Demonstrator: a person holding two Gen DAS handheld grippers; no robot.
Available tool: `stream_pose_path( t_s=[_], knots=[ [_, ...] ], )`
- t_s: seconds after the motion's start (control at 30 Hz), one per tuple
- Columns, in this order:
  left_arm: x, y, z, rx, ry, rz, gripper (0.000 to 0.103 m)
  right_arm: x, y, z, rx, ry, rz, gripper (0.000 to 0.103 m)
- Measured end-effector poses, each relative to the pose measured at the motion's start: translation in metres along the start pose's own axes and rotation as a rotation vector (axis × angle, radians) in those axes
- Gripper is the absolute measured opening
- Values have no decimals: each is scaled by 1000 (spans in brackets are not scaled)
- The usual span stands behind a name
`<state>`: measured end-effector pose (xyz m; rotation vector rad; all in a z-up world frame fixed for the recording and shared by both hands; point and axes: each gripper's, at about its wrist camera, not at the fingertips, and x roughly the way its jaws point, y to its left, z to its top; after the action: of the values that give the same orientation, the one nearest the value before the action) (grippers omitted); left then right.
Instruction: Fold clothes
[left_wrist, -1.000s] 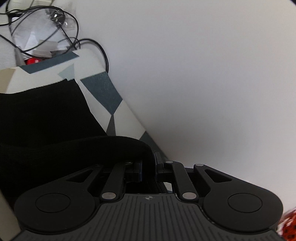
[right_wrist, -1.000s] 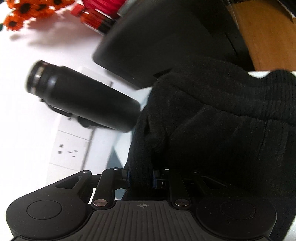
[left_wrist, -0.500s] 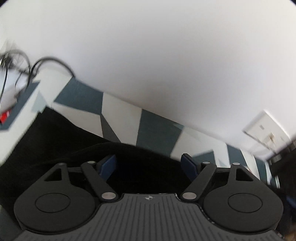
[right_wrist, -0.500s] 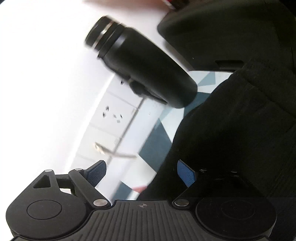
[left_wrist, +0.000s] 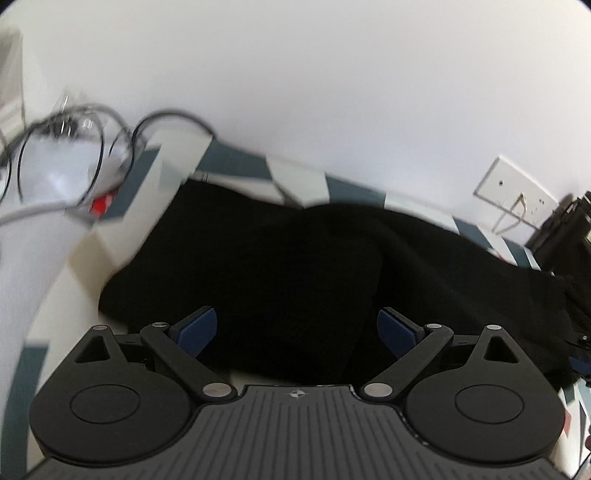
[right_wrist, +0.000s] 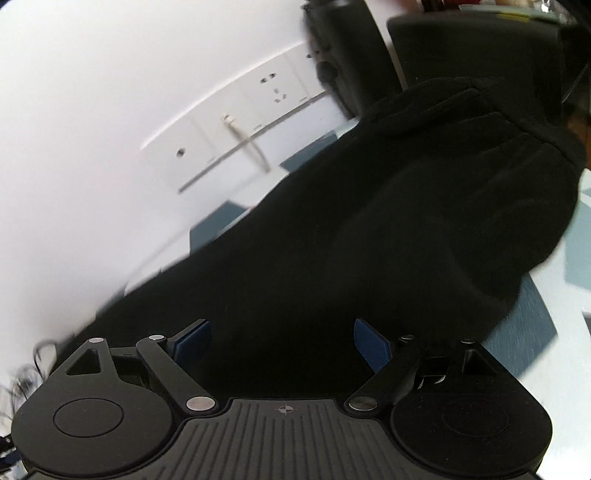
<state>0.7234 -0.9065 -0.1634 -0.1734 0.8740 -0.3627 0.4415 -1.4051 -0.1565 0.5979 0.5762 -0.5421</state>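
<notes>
Garment (left_wrist: 295, 258): black knit, lies heaped on the patterned cloth (left_wrist: 236, 162) by the white wall | left gripper (left_wrist: 297, 325): jaws wide apart, empty, over the near edge | right gripper (right_wrist: 282, 338): jaws apart, empty, over it too | sockets (right_wrist: 236, 122) on wall; cables (left_wrist: 74, 125) far left, blurred, perhaps a tangle

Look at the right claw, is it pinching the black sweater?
No, the right gripper is open, its blue pads spread wide apart above the black sweater with nothing clamped between them.

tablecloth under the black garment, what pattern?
Geometric: white and slate-blue angular patches on the tablecloth; clearest in the right wrist view, beside the black garment.
</notes>
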Motion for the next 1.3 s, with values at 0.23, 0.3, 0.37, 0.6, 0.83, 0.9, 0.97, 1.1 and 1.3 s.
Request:
stream_pose_path(
  t_s=[0.23, 0.3, 0.37, 0.6, 0.83, 0.9, 0.97, 1.1, 1.3],
  knots=[
    [8, -26, -22, 181, -16, 8, 96, -23, 55, -50, -272, -36, -74, 100],
    [18, -40, -23, 279, -35, 59, 96, -26, 73, -62, -398, -43, -61, 100],
    [32, -48, -20, 317, -30, 96, 96, -22, 92, -72, -514, -50, -29, 100],
    [51, -36, 4, 241, 28, 141, 33, 25, 121, -60, -607, 11, 108, 83],
    [-7, 8, 53, 101, -27, 166, 25, 52, 105, -8, -332, 92, 211, 15],
    [-9, 22, 66, 53, -21, 133, 27, 59, 100, 5, -257, 114, 235, 17],
    [-9, 35, 77, 8, -8, 108, 34, 70, 105, 9, -241, 169, 221, 25],
    [22, 59, 73, -49, 93, 151, 59, 91, 122, 10, -252, 283, 171, 38],
    [8, 99, 43, -82, 87, -6, 65, 59, 163, 11, -274, 221, 200, 49]
  ],
)
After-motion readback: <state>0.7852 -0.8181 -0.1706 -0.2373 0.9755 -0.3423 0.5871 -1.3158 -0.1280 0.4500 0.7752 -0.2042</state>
